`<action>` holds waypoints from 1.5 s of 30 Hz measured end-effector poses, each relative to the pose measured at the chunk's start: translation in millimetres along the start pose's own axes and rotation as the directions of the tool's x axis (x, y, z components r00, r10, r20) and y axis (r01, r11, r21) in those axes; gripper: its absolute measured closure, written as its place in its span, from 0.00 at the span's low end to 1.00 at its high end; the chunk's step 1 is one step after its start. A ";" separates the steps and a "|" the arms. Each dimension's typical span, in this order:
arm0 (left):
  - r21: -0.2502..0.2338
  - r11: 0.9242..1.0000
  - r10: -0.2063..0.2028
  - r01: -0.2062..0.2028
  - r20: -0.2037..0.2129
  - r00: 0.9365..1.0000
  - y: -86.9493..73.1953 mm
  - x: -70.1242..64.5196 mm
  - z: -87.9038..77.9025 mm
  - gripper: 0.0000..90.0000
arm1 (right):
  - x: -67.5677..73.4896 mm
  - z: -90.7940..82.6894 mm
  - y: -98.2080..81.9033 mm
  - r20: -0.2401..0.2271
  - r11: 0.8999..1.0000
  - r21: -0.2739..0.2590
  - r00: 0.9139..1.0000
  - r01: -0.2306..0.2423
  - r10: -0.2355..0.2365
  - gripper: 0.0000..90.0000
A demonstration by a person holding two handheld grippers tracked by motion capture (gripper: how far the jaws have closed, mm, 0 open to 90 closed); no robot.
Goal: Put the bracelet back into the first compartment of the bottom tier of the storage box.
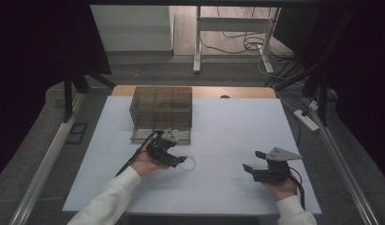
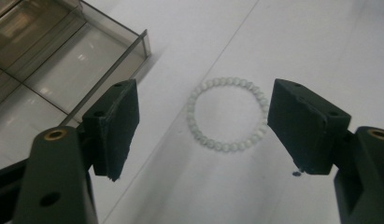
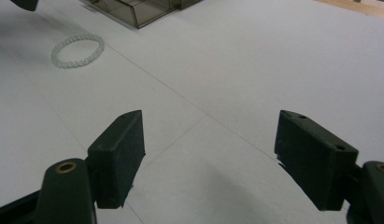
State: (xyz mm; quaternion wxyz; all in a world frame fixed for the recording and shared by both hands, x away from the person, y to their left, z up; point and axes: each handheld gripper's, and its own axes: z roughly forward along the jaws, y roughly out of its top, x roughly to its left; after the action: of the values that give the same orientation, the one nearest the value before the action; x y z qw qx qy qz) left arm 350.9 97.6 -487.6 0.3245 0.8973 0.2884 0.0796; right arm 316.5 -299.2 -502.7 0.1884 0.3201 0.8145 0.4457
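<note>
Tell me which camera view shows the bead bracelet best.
The left gripper view: the bead bracelet lies close, whole, each bead distinct. In the right gripper view it is a small far ring; in the high view, a faint ring.

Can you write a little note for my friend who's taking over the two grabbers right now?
Left gripper: fingers open, poised right by the bead bracelet, not touching it.
Right gripper: fingers open, holding nothing, off to the side.
The bracelet lies flat on the white table, just in front of the smoky clear box.
Done: nothing picked up yet.
Left: grab the bracelet; it probably goes into the box.
</note>
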 end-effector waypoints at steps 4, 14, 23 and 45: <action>0.033 0.999 0.004 -0.004 0.000 1.000 5.1 0.3 6.2 0.29 | 0.6 1.1 -0.1 -0.001 1.000 0.003 1.000 0.000 0.000 0.27; 0.104 0.994 0.026 -0.027 0.011 1.000 10.7 -1.8 19.2 0.29 | 2.2 3.1 0.0 0.000 1.000 0.008 1.000 0.005 -0.005 0.27; 0.153 0.987 0.043 -0.041 -0.007 0.999 11.2 0.1 30.1 0.37 | 2.3 4.2 -0.3 -0.002 1.000 0.016 1.000 0.006 -0.006 0.27; 0.214 0.972 0.085 -0.094 0.049 0.995 11.1 -2.7 42.3 0.85 | 3.3 5.7 0.4 0.001 1.000 0.021 1.000 0.010 -0.010 0.27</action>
State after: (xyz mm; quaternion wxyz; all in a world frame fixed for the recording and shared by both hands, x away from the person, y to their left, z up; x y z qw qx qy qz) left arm 367.8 66.4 -513.4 0.2267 0.9408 0.2479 0.0444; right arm 317.7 -293.2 -505.5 0.1877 0.3184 0.8206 0.4359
